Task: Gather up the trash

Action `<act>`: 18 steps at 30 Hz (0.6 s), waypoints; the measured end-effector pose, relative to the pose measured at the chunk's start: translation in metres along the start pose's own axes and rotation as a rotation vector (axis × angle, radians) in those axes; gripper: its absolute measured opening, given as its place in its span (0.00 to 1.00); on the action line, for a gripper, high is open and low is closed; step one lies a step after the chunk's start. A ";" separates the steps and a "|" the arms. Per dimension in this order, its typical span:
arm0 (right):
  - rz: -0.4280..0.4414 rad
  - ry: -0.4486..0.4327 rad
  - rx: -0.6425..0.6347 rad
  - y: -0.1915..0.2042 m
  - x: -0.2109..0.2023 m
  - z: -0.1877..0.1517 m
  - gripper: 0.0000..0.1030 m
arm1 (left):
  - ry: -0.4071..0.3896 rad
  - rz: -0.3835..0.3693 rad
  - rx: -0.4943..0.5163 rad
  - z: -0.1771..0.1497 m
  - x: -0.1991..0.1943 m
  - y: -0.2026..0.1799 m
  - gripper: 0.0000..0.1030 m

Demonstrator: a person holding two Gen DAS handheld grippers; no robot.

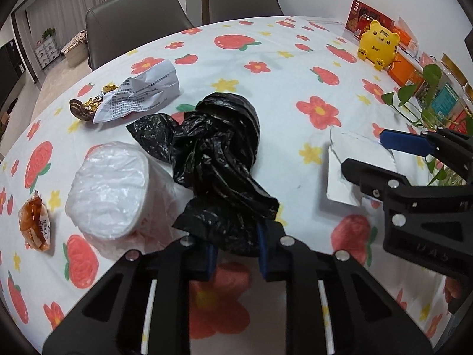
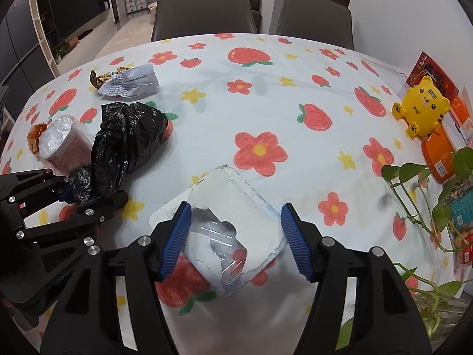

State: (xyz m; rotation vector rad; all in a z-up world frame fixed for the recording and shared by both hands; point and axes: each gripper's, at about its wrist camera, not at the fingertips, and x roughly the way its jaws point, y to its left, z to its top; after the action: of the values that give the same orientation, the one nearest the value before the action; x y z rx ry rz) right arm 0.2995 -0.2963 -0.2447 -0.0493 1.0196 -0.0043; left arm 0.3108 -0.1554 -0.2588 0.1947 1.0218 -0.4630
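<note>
My left gripper [image 1: 236,251] is shut on the near end of a crumpled black trash bag [image 1: 218,153], which lies on the flowered tablecloth; the bag also shows in the right wrist view [image 2: 124,142]. My right gripper [image 2: 236,236] is open, its blue pads on either side of a torn white paper wrapper with clear plastic [image 2: 233,222], not touching it. That wrapper shows in the left wrist view [image 1: 351,165] under the right gripper [image 1: 369,153]. Other trash lies around: a white foil-lidded cup on its side [image 1: 109,189], a crumpled printed paper [image 1: 145,91], a gold-brown candy wrapper [image 1: 85,106], an orange snack packet [image 1: 35,222].
A yellow tiger toy [image 2: 419,106], red and orange boxes [image 2: 437,153] and a trailing green plant [image 2: 428,195] stand along the table's right side. Two grey chairs [image 2: 204,9] stand behind the far edge. The left gripper [image 2: 68,201] sits left of the wrapper.
</note>
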 end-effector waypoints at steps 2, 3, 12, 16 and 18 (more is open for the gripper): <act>-0.014 0.008 -0.010 0.001 0.001 0.001 0.53 | 0.002 -0.012 -0.004 0.000 0.000 0.001 0.13; -0.026 0.015 -0.026 0.003 0.002 0.000 0.40 | 0.002 -0.018 -0.002 0.000 0.000 0.001 0.10; -0.017 0.026 -0.027 0.002 -0.002 -0.005 0.06 | -0.012 -0.053 0.018 -0.001 -0.003 -0.009 0.02; -0.001 0.024 -0.012 0.001 -0.004 -0.007 0.00 | -0.024 -0.053 0.021 0.000 -0.006 -0.010 0.02; 0.009 0.021 -0.001 0.001 -0.006 -0.008 0.00 | -0.029 -0.054 0.020 0.001 -0.007 -0.010 0.02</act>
State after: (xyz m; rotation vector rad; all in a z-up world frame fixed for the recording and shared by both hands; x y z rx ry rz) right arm 0.2898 -0.2956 -0.2440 -0.0461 1.0407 0.0040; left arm 0.3040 -0.1625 -0.2514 0.1785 0.9964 -0.5240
